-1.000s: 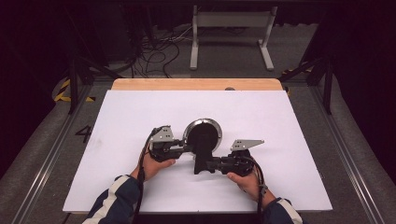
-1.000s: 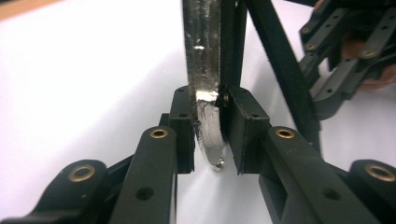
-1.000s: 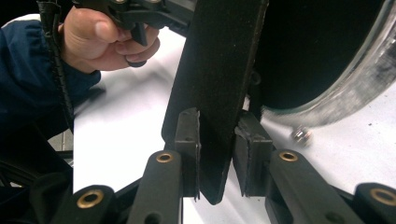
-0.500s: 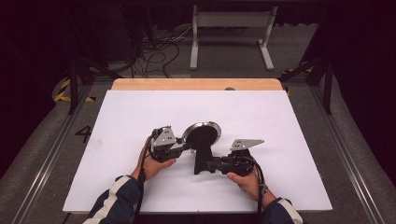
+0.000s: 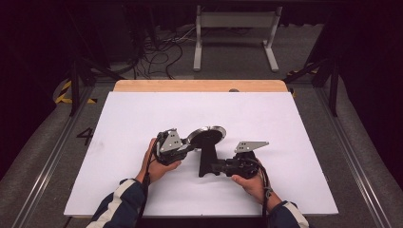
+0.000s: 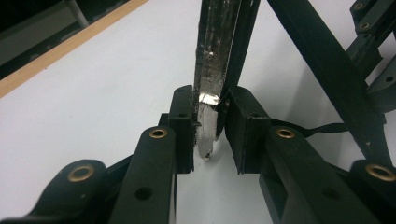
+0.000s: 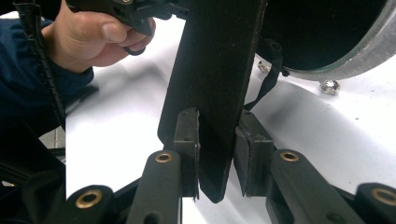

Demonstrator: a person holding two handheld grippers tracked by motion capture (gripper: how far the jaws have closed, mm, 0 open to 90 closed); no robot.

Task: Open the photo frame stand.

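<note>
Frying pan (image 5: 207,136) sits near the middle of the white table (image 5: 294,123), tilted, its rim raised on the left side. Left gripper (image 5: 186,148) pinches the silvery pan rim (image 6: 208,105) between its jaws. Right gripper (image 5: 214,167) clamps the flat black handle (image 7: 212,98) near its end. Left hand (image 7: 95,39) grips the left gripper's body.

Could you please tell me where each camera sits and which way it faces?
High view: above the person's side, looking forward and down on the table; both hands, sleeves and grippers show.
Left gripper view: rides the left gripper, looking along its jaws at the pan's rim.
Right gripper view: rides the right gripper, looking along its jaws at the handle; the left hand shows.
Shared: the pan.
</note>
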